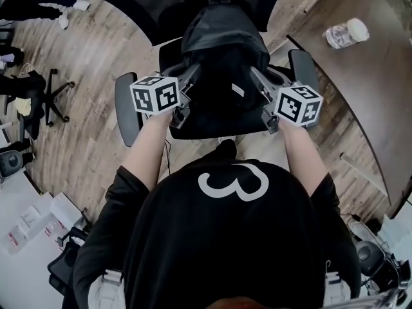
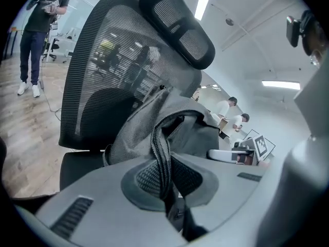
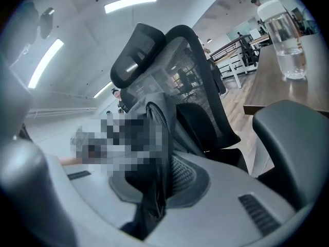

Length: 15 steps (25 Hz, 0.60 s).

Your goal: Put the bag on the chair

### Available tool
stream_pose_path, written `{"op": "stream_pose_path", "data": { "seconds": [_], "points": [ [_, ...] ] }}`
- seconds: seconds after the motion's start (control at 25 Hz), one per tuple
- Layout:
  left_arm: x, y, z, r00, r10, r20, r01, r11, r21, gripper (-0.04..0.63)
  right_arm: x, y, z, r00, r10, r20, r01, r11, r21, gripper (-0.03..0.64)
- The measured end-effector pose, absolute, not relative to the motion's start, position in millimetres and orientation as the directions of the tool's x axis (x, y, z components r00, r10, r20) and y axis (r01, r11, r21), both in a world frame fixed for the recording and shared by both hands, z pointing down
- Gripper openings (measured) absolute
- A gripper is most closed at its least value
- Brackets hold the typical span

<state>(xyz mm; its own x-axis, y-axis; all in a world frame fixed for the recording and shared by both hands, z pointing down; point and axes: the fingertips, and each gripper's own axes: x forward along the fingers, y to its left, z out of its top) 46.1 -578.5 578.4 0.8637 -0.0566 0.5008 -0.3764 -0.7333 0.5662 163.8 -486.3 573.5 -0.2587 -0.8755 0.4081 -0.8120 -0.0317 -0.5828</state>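
Note:
A black backpack (image 1: 222, 56) hangs upright over the seat of a black mesh office chair (image 1: 209, 132), close to its backrest. My left gripper (image 1: 192, 77) is shut on a dark strap (image 2: 163, 163) on the bag's left side. My right gripper (image 1: 256, 79) is shut on a fold of strap and fabric (image 3: 158, 163) on its right side. In the left gripper view the grey bag (image 2: 154, 120) leans before the mesh backrest (image 2: 103, 60) and headrest (image 2: 180, 24). Whether the bag's bottom touches the seat is hidden.
The chair's armrests (image 1: 125, 111) (image 1: 304, 66) flank the bag. A brown table (image 1: 376, 82) curves round on the right with a water bottle (image 1: 346, 34) on it. Another chair base (image 1: 51, 95) stands at the left. A person (image 2: 38, 30) stands on the wooden floor beyond.

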Motion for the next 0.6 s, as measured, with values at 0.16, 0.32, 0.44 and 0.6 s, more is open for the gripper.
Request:
{"op": "stream_pose_path", "data": {
  "seconds": [0.16, 0.32, 0.44, 0.6],
  "points": [
    [44.6, -572.6, 584.9, 0.874, -0.043, 0.483, -0.368, -0.707, 0.604, 0.026, 164.2, -480.8, 582.6, -0.251, -0.871, 0.423, -0.803, -0.057, -0.594, 0.061],
    [43.1, -571.3, 584.6, 0.882, -0.04, 0.47, -0.353, -0.716, 0.602, 0.026, 165.2, -480.9, 583.4, -0.248, -0.869, 0.428, -0.8, -0.066, -0.597, 0.061],
    [41.9, -574.3, 587.7, 0.885, -0.04, 0.465, -0.35, -0.715, 0.605, 0.026, 162.3, -482.8, 583.8, -0.251, -0.873, 0.418, -0.789, -0.065, -0.611, 0.061],
    [41.9, -571.0, 588.9, 0.89, -0.035, 0.456, -0.337, -0.724, 0.602, 0.056, 161.7, -480.7, 582.9, -0.26, -0.879, 0.4, -0.783, -0.05, -0.619, 0.061]
  ]
}}
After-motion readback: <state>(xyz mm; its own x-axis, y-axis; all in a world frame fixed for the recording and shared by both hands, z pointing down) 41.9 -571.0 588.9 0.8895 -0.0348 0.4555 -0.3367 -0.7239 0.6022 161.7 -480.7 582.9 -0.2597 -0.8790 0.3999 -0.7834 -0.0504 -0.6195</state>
